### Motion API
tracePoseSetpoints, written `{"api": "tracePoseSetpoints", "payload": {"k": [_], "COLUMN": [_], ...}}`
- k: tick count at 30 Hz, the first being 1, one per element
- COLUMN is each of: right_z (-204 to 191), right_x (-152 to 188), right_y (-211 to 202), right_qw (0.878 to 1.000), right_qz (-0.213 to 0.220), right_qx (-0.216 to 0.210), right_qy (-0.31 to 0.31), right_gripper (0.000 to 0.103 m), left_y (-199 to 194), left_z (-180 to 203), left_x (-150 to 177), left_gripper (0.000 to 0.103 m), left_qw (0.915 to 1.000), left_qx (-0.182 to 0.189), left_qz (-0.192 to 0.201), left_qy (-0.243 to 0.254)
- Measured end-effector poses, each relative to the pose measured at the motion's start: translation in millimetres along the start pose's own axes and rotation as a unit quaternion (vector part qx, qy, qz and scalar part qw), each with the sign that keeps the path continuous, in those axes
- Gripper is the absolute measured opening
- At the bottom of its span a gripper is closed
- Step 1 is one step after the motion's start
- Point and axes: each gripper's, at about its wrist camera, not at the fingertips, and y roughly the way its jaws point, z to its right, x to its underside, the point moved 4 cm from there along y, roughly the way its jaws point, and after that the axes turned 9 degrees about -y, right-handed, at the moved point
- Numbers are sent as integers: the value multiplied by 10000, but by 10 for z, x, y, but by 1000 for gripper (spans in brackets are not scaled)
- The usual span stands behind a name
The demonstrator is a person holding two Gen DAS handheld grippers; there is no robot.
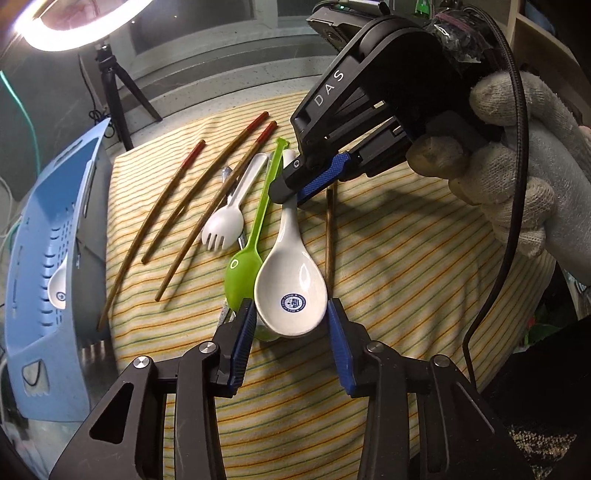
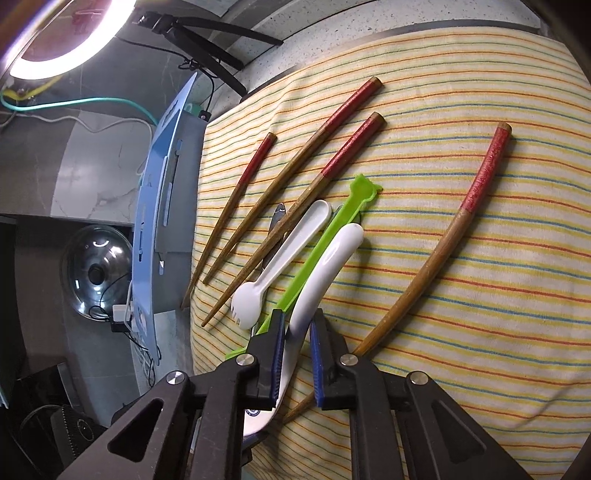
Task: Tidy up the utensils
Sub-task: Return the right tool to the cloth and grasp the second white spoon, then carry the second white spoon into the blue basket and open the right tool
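Note:
A white ceramic soup spoon (image 1: 290, 288) with a blue emblem lies on the striped cloth (image 1: 406, 266). My left gripper (image 1: 291, 317) is open, its fingers on either side of the spoon's bowl. My right gripper (image 1: 286, 194) comes in from the upper right onto the spoon's handle. In the right wrist view the right gripper (image 2: 299, 325) straddles the white handle (image 2: 325, 266) with a gap on the right side, so it looks open. Beside the spoon lie a green plastic spoon (image 1: 245, 266), a white spork (image 1: 225, 221) and several red-tipped wooden chopsticks (image 1: 207, 192).
A blue perforated utensil holder (image 1: 48, 258) stands at the cloth's left edge with another white spoon (image 1: 59, 288) in it. One chopstick (image 2: 443, 251) lies apart to the right. A metal utensil (image 2: 277, 218) lies under the pile. A ring light (image 1: 74, 22) stands behind.

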Motion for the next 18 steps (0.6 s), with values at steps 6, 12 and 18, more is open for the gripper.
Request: {"api": "tracePoseSetpoints", "payload": {"k": [6, 12, 18], "right_z": [-77, -248, -498], "right_x": [48, 22, -103], "right_y": [-70, -198, -299], "right_qw": [10000, 9996, 9984], "right_qz": [45, 144, 266], "right_qx": [-50, -100, -131], "right_qy": [-53, -233, -486], "right_gripper": [10, 9, 9], "left_y": [-70, -198, -369], "left_z": [-20, -8, -111], "left_x": [53, 52, -30], "left_gripper": [37, 37, 37], "left_qw": [9990, 9976, 9955], "left_qx": [236, 279, 248], "left_qz": [91, 289, 574], "left_qy": [-380, -571, -706]}}
